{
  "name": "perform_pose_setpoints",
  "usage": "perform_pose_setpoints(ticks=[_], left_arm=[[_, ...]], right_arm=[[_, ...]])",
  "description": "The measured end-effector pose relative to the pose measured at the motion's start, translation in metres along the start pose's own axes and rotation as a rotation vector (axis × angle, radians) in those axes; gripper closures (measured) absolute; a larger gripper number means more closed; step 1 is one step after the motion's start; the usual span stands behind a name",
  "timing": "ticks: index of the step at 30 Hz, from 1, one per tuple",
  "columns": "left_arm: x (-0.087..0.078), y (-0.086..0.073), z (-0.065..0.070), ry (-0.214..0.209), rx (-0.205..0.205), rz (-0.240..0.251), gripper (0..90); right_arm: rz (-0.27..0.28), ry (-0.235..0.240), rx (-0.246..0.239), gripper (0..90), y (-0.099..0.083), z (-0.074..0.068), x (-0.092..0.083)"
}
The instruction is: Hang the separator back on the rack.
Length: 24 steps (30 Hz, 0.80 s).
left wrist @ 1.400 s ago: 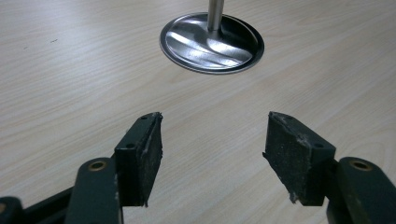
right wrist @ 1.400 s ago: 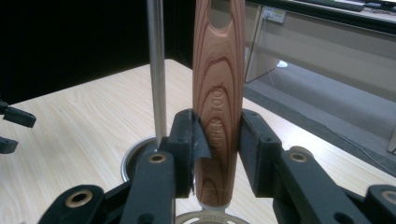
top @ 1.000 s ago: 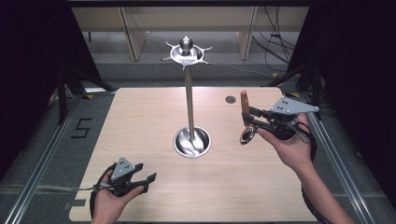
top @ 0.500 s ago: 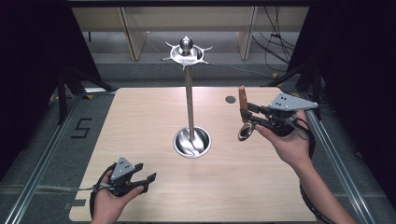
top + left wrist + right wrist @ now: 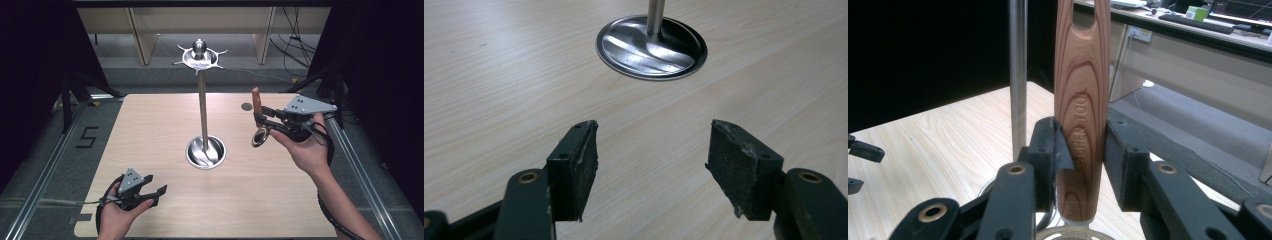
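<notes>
A tall steel stand (image 5: 202, 110) rises from a round dish base (image 5: 205, 152) at the table's middle and carries a hooked disc (image 5: 199, 55) on top. To its right, above the table, my right gripper (image 5: 260, 120) is shut on the wooden handle (image 5: 256, 102) of a utensil held upright, its metal ring end (image 5: 260, 137) hanging below the jaws. In the right gripper view the pads clamp the handle (image 5: 1082, 90), with the stand's pole (image 5: 1018, 75) just behind to the left. My left gripper (image 5: 157, 196) rests open near the front left, empty (image 5: 651, 160), facing the base (image 5: 651, 47).
A small dark round spot (image 5: 246, 106) marks the table behind the right gripper. Metal rails (image 5: 47, 165) run along both sides of the table, with a "5" mark (image 5: 86, 137) on the floor at left. Shelving (image 5: 145, 35) stands beyond the far edge.
My right gripper has lifted the utensil slightly and eased it left toward the stand. The left gripper has stayed put.
</notes>
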<state>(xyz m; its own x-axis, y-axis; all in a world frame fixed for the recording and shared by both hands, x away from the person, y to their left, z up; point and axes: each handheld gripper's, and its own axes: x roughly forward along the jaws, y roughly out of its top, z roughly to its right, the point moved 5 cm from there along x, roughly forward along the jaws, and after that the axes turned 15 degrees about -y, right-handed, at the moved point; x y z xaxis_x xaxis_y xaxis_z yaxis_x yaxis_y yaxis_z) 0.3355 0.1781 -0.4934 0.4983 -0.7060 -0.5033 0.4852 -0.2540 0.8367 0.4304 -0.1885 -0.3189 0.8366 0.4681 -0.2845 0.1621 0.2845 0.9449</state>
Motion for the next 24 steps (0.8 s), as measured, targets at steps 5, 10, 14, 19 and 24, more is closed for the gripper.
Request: perform_pose_setpoints(ticks=[5,10,14,19,24], left_arm=[[-0.001,0.0,0.0,0.0,-0.002,0.002,35.9],[0.0,0.0,0.0,-0.003,-0.002,0.004,35.9],[0.0,0.0,0.0,-0.001,-0.005,0.005,35.9],[-0.001,0.0,-0.001,0.001,0.005,-0.001,35.9],[-0.001,0.0,0.0,0.001,0.001,0.001,35.9]], right_arm=[[0.004,-0.01,0.002,68.6,0.004,0.0,0.002],[0.016,-0.026,-0.002,68.6,0.008,0.001,0.004],[0.005,-0.012,0.011,68.6,0.01,-0.001,0.004],[0.015,0.0,0.01,68.6,0.015,-0.002,0.006],[0.02,-0.009,-0.008,68.6,0.023,-0.003,0.007]])
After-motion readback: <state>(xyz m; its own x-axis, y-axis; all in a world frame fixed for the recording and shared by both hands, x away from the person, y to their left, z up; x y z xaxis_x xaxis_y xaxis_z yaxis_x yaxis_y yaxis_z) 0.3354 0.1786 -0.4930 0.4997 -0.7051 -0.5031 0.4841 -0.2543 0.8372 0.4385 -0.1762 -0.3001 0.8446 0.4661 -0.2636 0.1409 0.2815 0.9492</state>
